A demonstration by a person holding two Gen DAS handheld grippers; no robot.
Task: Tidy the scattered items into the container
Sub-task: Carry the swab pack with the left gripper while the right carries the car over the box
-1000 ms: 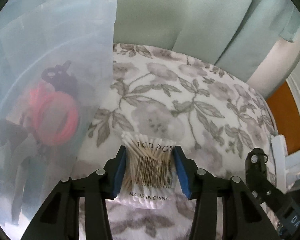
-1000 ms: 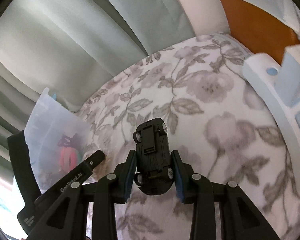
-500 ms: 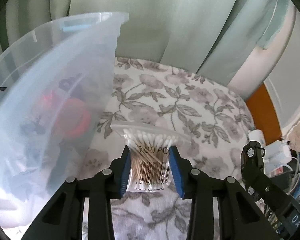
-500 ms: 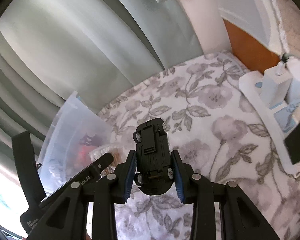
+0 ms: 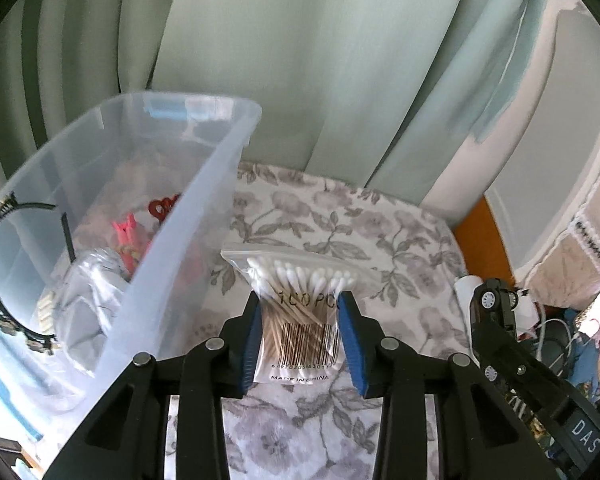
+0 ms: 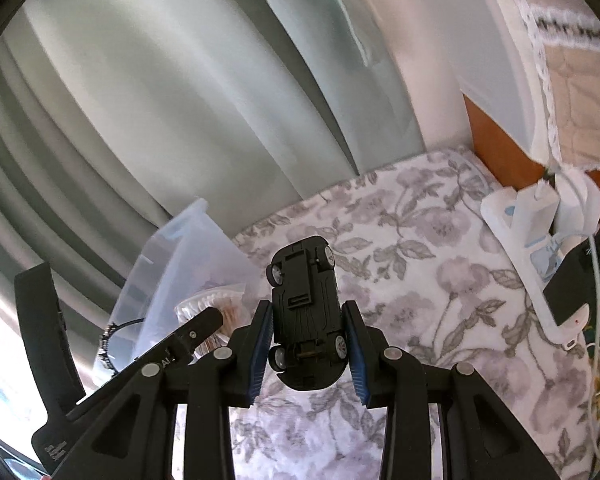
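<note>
My left gripper (image 5: 301, 336) is shut on a clear bag of cotton swabs (image 5: 300, 312) and holds it up above the floral cloth, just right of the clear plastic container (image 5: 204, 208). The container holds red and pink clips (image 5: 130, 232), a black headband (image 5: 4, 264) and other small items. My right gripper (image 6: 306, 350) is shut on a black toy car (image 6: 305, 312), held upside down above the cloth. The container (image 6: 176, 264) and the swab bag (image 6: 216, 304) show at the left of the right wrist view. The right gripper with the car (image 5: 496, 304) shows at the right of the left wrist view.
The table has a floral cloth (image 6: 440, 280). A white power strip with chargers and cables (image 6: 540, 240) lies at the right edge. Green curtains (image 5: 300, 60) hang behind the table. An orange wooden panel (image 6: 496, 144) stands at the back right.
Both grippers have risen with their loads. The left view now looks over the container's rim into it, and the table looks farther below.
</note>
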